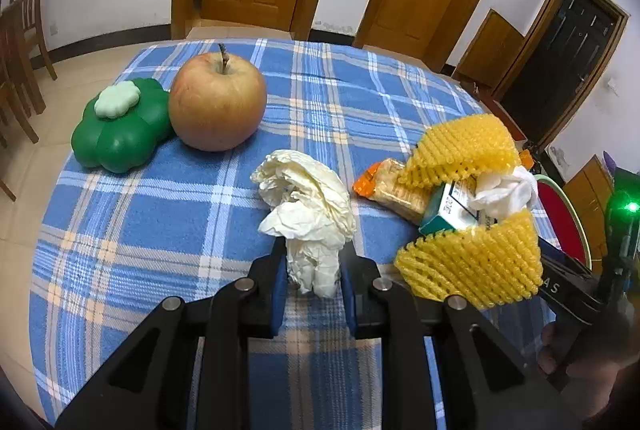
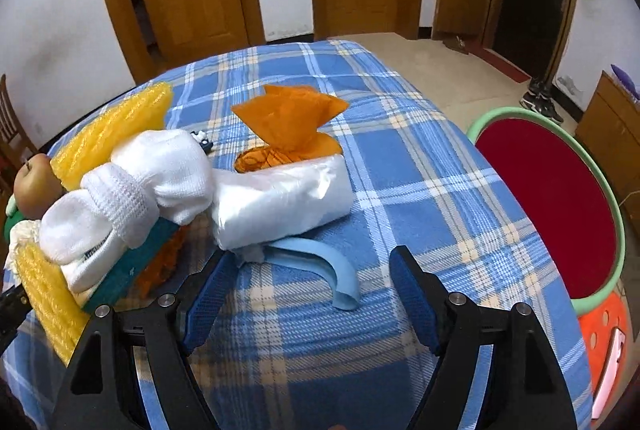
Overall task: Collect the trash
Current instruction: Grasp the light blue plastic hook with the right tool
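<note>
In the left wrist view my left gripper (image 1: 314,254) is shut on the lower end of a crumpled cream tissue (image 1: 308,198), whose upper part bulges above the blue pads. To its right lies a pile: two yellow foam nets (image 1: 476,266), a cracker packet (image 1: 396,190), a green-and-white box (image 1: 452,210) and a white cloth (image 1: 508,190). In the right wrist view my right gripper (image 2: 312,258) stands open over the tablecloth. A pale blue strip (image 2: 332,270) lies between its fingers, untouched. Just beyond it are a white plastic-wrapped bundle (image 2: 280,202) and an orange wrapper (image 2: 288,122).
An apple (image 1: 218,102) and a green flower-shaped container (image 1: 120,126) stand at the table's far left. A red bin with a green rim (image 2: 552,210) stands on the floor off the table's right edge. Wooden chairs (image 1: 20,42) and doors line the room.
</note>
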`<state>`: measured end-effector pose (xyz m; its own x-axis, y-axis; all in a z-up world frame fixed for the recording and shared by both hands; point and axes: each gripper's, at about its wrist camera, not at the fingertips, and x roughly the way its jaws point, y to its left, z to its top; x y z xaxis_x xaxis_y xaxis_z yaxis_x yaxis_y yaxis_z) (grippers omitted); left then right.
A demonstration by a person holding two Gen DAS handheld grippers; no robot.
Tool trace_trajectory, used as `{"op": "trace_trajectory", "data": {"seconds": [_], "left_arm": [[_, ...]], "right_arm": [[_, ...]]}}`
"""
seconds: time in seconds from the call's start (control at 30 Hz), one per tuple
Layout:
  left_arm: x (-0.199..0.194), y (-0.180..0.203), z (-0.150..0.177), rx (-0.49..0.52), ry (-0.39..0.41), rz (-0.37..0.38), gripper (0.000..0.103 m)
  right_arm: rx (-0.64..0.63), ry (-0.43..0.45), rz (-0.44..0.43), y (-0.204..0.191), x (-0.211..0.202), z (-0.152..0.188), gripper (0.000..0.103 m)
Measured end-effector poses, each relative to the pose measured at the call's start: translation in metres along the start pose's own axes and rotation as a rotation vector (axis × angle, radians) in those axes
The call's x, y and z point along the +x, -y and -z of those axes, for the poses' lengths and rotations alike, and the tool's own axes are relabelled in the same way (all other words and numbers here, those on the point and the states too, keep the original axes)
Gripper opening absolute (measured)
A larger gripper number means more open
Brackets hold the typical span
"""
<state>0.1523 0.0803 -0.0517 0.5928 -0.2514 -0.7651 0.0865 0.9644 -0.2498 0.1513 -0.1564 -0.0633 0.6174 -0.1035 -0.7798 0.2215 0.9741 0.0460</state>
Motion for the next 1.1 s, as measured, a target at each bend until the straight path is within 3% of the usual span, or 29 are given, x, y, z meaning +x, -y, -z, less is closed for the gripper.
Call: {"op": "trace_trajectory", "data": {"seconds": [0.33, 0.37, 0.4, 0.67, 0.77, 1.1], "left_arm": [[-0.011, 0.009, 0.0, 0.032, 0.054, 0.009, 0.022], [-0.012, 0.009, 0.0, 0.031, 0.053, 0.012, 0.022], [-0.012, 0.01, 0.0, 0.029, 0.054, 0.013, 0.022], [-0.028, 0.018, 0.0, 0.049, 0.112, 0.003, 0.022], [-0.039, 0.023, 0.0, 0.057, 0.137, -0.02, 0.022], [-0.076, 0.046, 0.017, 0.069, 0.157, 0.001, 0.022]], "right_arm": [[-0.013, -0.008, 0.016, -0.012, 0.01, -0.007, 0.08], [-0.012, -0.007, 0.014, -0.011, 0.01, -0.007, 0.08], [-0.015, -0.004, 0.016, -0.01, 0.009, -0.006, 0.072], [-0.039, -0.006, -0.05, -0.004, -0.011, 0.014, 0.07], [-0.005, -0.03, -0.1, 0.005, -0.024, 0.023, 0.071], [0.079, -0.043, -0.161, 0.045, -0.059, 0.049, 0.071]]}}
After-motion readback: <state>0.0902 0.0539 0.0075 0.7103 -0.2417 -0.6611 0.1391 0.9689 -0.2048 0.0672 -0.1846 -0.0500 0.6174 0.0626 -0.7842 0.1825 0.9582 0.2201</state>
